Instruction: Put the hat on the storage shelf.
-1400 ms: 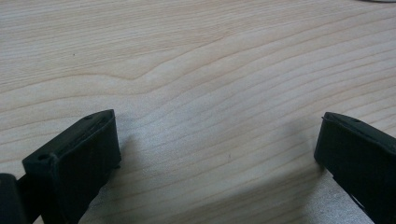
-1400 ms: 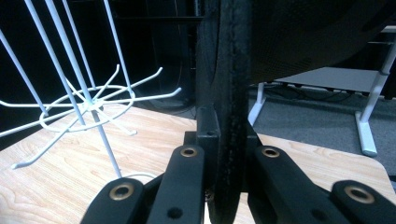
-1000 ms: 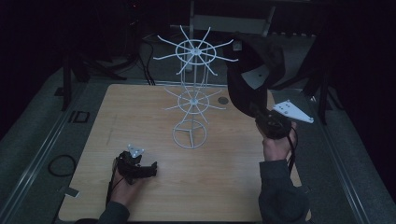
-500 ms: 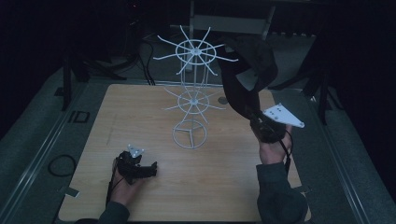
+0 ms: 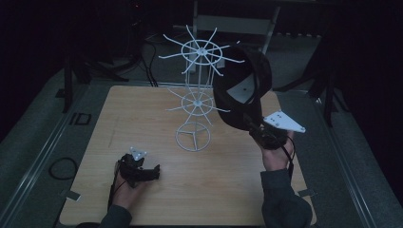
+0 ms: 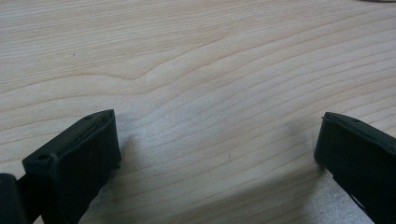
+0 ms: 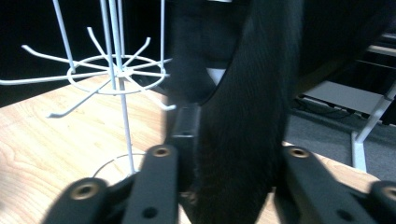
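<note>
In the right gripper view the black cap (image 7: pixel 247 107) is blurred and cut off at the top edge — it hides whether the pads press it; the room behind stays dark.

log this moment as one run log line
right gripper: jaws just opening, black cap between fingers | cap at white wire rack | left gripper: open, on table

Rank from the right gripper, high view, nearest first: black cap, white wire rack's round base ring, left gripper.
1. Black cap: between the jaws of the right gripper.
2. White wire rack's round base ring: table centre.
3. Left gripper: near-left, resting on the wooden table.
</note>
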`<state>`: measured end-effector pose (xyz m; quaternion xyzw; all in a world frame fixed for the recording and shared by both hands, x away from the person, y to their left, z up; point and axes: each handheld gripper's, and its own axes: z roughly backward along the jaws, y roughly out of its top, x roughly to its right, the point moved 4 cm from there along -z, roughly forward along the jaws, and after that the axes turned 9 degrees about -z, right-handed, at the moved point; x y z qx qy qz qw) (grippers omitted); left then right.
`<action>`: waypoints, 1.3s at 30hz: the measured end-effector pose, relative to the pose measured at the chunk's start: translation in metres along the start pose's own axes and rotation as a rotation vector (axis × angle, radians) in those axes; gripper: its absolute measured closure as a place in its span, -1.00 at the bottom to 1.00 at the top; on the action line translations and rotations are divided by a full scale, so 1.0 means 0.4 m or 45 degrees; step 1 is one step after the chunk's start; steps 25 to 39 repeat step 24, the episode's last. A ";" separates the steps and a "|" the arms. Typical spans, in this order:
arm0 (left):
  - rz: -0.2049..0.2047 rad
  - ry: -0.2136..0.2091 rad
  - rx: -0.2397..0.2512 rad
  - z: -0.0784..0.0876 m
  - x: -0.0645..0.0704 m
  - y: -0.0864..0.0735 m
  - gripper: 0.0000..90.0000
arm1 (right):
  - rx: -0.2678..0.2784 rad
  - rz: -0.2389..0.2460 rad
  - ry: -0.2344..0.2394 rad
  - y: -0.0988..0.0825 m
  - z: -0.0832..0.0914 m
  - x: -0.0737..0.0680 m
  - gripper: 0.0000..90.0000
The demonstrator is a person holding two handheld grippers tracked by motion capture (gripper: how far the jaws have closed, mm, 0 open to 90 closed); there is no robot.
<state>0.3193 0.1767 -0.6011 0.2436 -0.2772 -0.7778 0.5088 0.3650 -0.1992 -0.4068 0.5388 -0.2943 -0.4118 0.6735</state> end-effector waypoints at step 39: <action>-0.003 -0.002 0.000 0.000 0.000 0.001 -1.00 | -0.071 -0.095 -0.036 -0.029 0.004 0.025 -0.61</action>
